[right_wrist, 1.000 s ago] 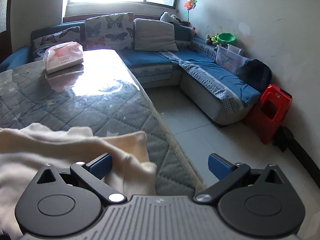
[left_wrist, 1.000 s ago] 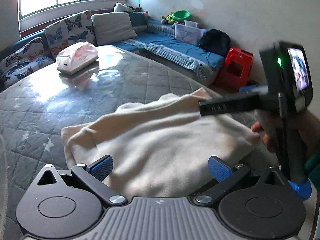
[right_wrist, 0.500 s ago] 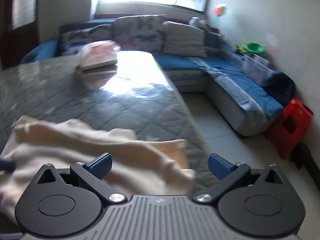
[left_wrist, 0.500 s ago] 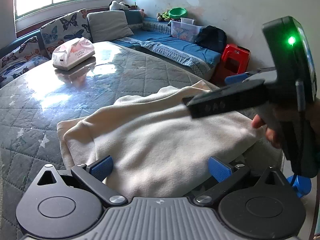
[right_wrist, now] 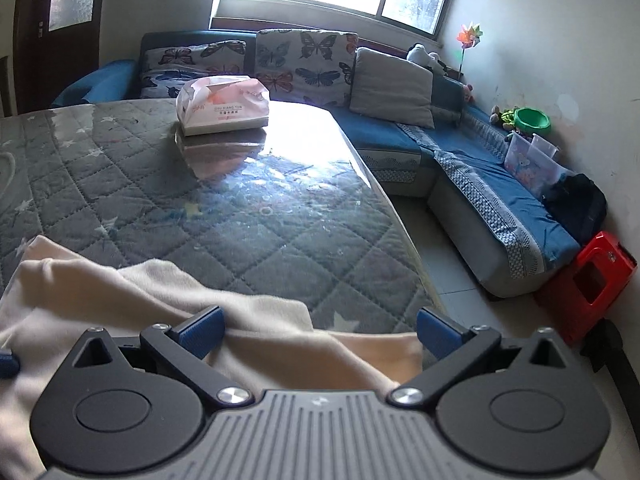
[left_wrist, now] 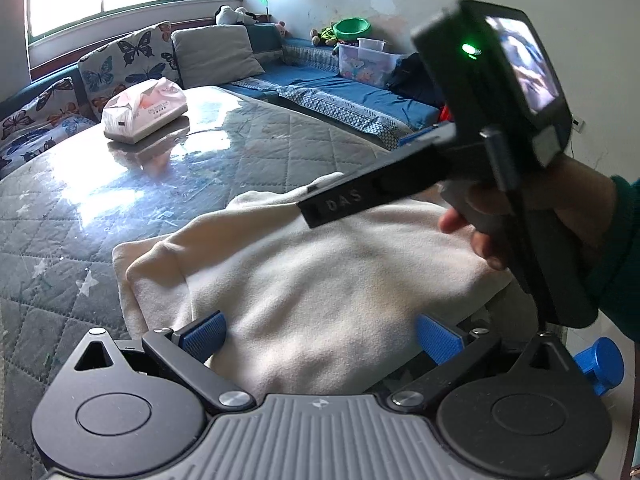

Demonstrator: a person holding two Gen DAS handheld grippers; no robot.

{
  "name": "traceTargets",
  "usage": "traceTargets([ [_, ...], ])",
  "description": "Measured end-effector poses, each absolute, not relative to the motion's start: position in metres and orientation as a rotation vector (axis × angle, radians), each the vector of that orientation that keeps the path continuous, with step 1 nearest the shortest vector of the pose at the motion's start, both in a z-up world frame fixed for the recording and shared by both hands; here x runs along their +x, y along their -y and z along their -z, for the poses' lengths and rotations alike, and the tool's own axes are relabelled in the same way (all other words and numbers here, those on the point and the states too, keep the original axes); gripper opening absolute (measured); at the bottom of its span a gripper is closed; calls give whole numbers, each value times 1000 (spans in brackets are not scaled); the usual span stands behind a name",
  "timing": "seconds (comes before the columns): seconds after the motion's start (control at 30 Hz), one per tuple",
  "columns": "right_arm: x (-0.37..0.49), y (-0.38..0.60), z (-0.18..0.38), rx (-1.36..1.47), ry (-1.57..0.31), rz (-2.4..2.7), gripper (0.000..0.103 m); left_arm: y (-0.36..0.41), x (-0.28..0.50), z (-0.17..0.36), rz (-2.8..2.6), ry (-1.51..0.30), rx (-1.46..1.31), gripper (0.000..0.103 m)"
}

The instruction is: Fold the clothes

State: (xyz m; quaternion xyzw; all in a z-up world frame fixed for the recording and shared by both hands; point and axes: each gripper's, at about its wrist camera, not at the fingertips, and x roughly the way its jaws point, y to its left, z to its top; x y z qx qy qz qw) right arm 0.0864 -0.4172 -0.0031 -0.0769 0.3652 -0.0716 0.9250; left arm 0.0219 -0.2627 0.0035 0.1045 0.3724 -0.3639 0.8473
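Two views, left wrist camera first: both show one cream garment (left_wrist: 320, 280) lying in layers at the near corner of the quilted table (left_wrist: 140, 184).
Left gripper (left_wrist: 320, 330): spread wide, blue pads either side of the cloth's near edge, holding nothing.
Cloth in this view: doubled over, with a rolled lip at its left end and a lower layer peeking out beneath.
Risk at the left end: closing the fingers here may catch only the top layer, so a lift would peel the stack open instead of carrying it.
Right gripper seen from here (left_wrist: 496, 128): held in a hand (left_wrist: 532, 216) above the cloth's far right side; its fingers are out of sight in this view.
Crowding risk: the two tools are close over a small bundle and could knock together or drag cloth between them.
Right wrist view, right gripper (right_wrist: 318, 332): also opened wide, empty, with the garment's right edge between the pads.
Cloth edge (right_wrist: 360, 344): lies near the table's rim, beside bare floor (right_wrist: 440, 264).
Slip risk: the tabletop is glossy, so a sideways pull could slide the whole bundle off.
Tissue pack (right_wrist: 223, 105): well apart, no obstacle.
Stage: layered cloth fits either a fold under way or one finished.
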Motion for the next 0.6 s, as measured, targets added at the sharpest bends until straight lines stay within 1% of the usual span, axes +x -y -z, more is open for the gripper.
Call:
traceTargets([
  [0.27,89,399,-4,-183,-731,75,103,252,20,-8,769,-799,190,103],
  [0.47,102,375,6,-235,-746,27,103,246,18,-8,770,-804,189,103],
  [0.6,108,375,8,-194,-746,22,103,243,16,-7,767,-801,199,103],
])
